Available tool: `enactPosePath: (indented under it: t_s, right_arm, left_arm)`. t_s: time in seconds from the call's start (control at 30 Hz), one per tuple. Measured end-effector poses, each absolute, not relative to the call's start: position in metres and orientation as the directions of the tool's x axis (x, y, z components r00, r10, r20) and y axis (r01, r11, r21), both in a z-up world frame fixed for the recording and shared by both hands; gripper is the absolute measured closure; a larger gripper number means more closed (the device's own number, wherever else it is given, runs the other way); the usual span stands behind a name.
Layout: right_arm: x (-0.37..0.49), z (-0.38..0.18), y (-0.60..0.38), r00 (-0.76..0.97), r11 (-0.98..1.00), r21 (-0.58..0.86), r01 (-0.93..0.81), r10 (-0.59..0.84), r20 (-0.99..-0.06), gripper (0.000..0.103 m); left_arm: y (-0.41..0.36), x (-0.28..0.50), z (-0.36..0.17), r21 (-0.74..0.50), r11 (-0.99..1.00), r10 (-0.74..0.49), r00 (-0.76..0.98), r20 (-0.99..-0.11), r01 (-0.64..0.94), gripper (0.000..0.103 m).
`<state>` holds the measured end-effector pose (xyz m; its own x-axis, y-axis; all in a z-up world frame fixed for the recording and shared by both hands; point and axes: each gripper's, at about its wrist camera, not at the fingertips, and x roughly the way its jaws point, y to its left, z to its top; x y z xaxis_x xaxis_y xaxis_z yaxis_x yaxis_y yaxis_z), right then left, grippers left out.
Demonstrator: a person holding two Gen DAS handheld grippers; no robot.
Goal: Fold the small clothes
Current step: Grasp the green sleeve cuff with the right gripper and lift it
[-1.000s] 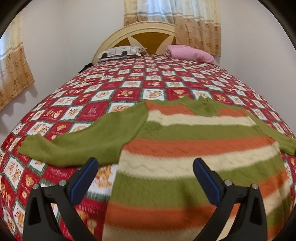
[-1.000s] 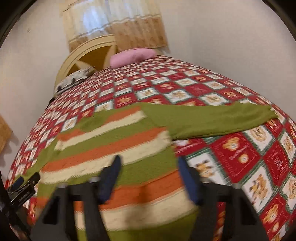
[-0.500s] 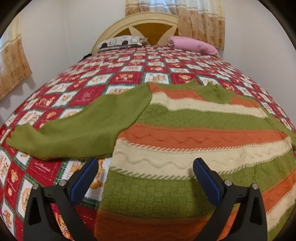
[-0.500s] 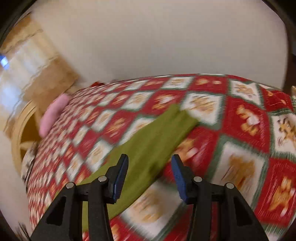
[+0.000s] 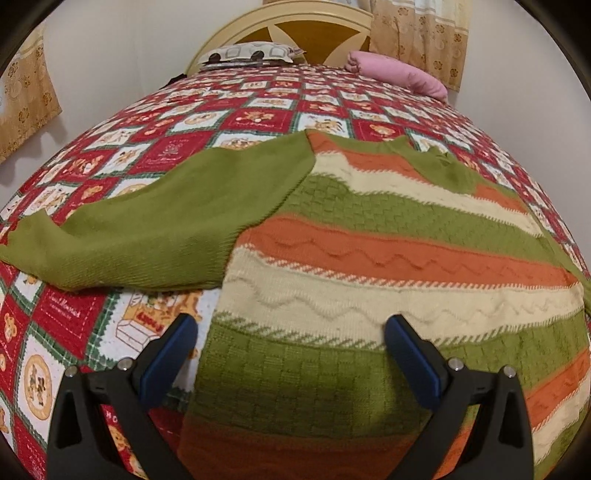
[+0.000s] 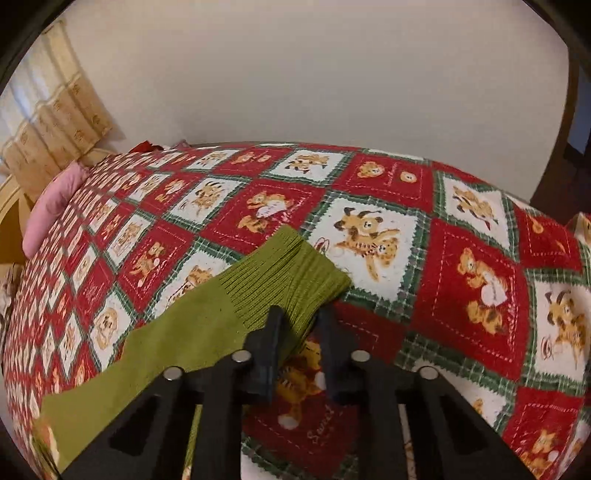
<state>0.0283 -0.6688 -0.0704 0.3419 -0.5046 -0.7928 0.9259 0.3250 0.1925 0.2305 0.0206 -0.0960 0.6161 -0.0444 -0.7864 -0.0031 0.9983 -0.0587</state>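
A knit sweater (image 5: 388,258) with green, orange and cream stripes lies flat on the bed, its green left sleeve (image 5: 155,229) spread out to the left. My left gripper (image 5: 291,332) is open, low over the sweater's lower left edge, one finger over the bedspread and one over the body. In the right wrist view my right gripper (image 6: 299,314) is nearly closed, pinching the lower corner of the ribbed cuff of the green right sleeve (image 6: 280,277).
The bed has a red and white teddy-bear quilt (image 6: 476,280). A pink pillow (image 5: 399,74) and a patterned pillow (image 5: 247,53) lie by the wooden headboard (image 5: 295,26). Walls and curtains surround the bed.
My right gripper swung from the sweater body to the right sleeve cuff and closed on it. My left gripper moved lower and closer to the sweater's left edge.
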Motion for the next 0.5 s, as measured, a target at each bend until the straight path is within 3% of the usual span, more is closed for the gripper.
enactPosePath:
  t_s: [0.27, 0.5]
  right_arm:
    - [0.053, -0.008, -0.618, 0.468, 0.504, 0.183, 0.844, -0.527, -0.709, 0.095]
    - [0.137, 0.039, -0.49, 0.668, 0.773, 0.201, 0.602, -0.349, -0.658, 0.095]
  left_arm:
    - [0.022, 0.231, -0.095, -0.074, 0.997, -0.059, 0.619, -0.783, 0.001, 0.0]
    - [0.023, 0.232, -0.095, -0.075, 0.997, -0.061, 0.621, -0.781, 0.003, 0.0]
